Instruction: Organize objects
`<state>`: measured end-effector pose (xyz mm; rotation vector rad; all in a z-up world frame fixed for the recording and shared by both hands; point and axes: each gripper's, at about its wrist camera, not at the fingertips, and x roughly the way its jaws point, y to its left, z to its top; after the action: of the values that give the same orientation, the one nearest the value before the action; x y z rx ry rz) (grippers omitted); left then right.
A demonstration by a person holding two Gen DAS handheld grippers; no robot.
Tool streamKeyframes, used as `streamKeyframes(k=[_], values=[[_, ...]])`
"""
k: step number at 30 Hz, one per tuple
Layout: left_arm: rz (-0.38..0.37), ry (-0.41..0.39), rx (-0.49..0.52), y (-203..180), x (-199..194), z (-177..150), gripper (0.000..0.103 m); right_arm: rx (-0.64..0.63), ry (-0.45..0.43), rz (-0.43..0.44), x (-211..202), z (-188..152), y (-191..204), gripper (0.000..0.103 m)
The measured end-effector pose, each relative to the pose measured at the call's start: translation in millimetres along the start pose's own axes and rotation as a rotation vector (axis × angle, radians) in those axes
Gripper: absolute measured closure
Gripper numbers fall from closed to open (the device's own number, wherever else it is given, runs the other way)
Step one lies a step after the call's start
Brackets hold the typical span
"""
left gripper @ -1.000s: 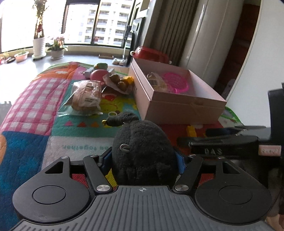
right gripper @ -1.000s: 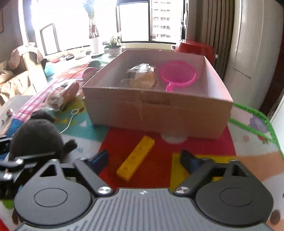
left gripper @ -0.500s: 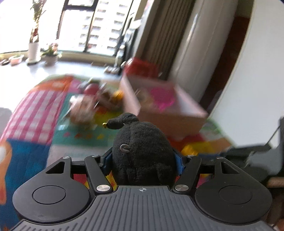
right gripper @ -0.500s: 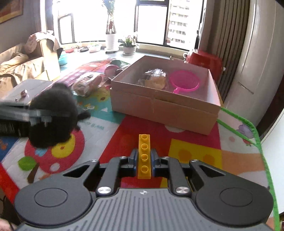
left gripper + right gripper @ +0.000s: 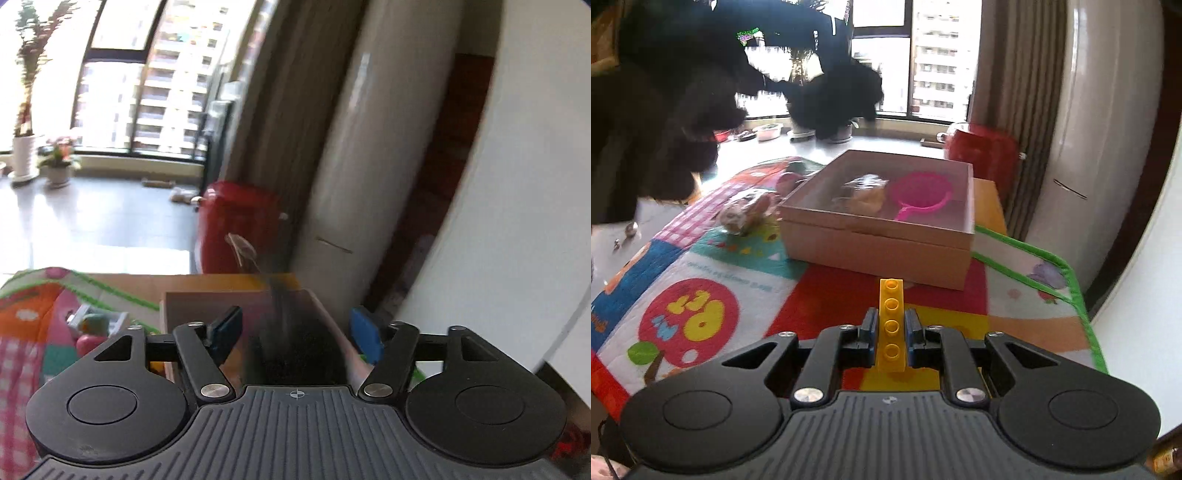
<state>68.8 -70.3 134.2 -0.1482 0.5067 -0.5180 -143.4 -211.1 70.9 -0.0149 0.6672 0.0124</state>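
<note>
Clenching a yellow brick, the right gripper fills the bottom of its view; its jaws press the brick's two long sides and the brick points straight ahead, studs up, above a bright mat. Beyond it, mid-frame, a box sits on the mat with a pink sieve and a bagged bun inside. Another bag lies on the mat just left of the box. A red bin stands behind the box at upper right.

The left gripper holds a black plush in its view: the jaws stand wide, one blue pad at each flank of the blurred toy, grasping it. The box wall shows just past the pads. In the right view the plush hangs at top centre, high above the box.
</note>
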Motion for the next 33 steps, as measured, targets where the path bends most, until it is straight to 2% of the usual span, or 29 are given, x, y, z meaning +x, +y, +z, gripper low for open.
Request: streamKeyframes(k=[5, 10, 13, 14, 15, 16, 18, 20, 24, 26, 28, 30, 31, 33], values=[[0.010, -0.136, -0.083, 30.0, -24.2, -18.6, 0.035, 0.042, -0.038, -0.002, -8.3, 17.3, -15.2, 0.089], [0.150, -0.189, -0.082, 64.0, -64.7, -28.0, 0.035, 0.152, -0.126, 0.071, -10.8, 78.5, -31.1, 0.089], [0.221, -0.132, -0.128, 93.0, -71.6, -35.2, 0.035, 0.189, -0.128, 0.117, 11.5, 122.8, -35.3, 0.088], [0.248, -0.105, -0.138, 100.8, -73.3, -39.9, 0.035, 0.199, -0.127, 0.118, 19.7, 132.4, -36.3, 0.084], [0.272, -0.079, -0.140, 106.7, -76.1, -43.8, 0.035, 0.218, -0.121, 0.099, 28.4, 139.7, -37.4, 0.067], [0.299, -0.051, -0.141, 112.8, -79.0, -48.0, 0.035, 0.229, -0.119, 0.083, 33.9, 141.7, -37.7, 0.046], [0.322, -0.011, -0.141, 122.7, -84.9, -55.3, 0.035, 0.232, -0.120, 0.076, 41.5, 133.8, -37.0, 0.033], [0.320, 0.021, -0.143, 131.1, -84.9, -61.8, 0.035, 0.227, -0.090, 0.064, 50.1, 119.5, -33.7, 0.033], [0.352, 0.067, -0.132, 129.1, -60.6, -66.7, 0.035, 0.181, 0.000, 0.032, 71.0, 90.2, -18.6, 0.033], [0.406, 0.097, -0.088, 126.0, -40.3, -67.5, 0.035, 0.168, 0.020, 0.033, 74.0, 82.9, -14.3, 0.032], [0.451, 0.138, -0.079, 128.2, -21.8, -71.7, 0.035, 0.158, 0.031, 0.035, 73.0, 79.6, -11.0, 0.024], [0.436, 0.181, -0.111, 137.8, -8.5, -78.2, 0.032, 0.154, 0.033, 0.032, 71.6, 81.9, -8.7, 0.020], [0.401, 0.190, -0.139, 142.6, -6.7, -80.4, 0.031, 0.153, 0.035, 0.033, 71.8, 84.0, -6.8, 0.020], [0.344, 0.181, -0.203, 150.8, -11.7, -84.9, 0.038, 0.129, 0.035, 0.040, 73.4, 92.2, 3.0, 0.018]])
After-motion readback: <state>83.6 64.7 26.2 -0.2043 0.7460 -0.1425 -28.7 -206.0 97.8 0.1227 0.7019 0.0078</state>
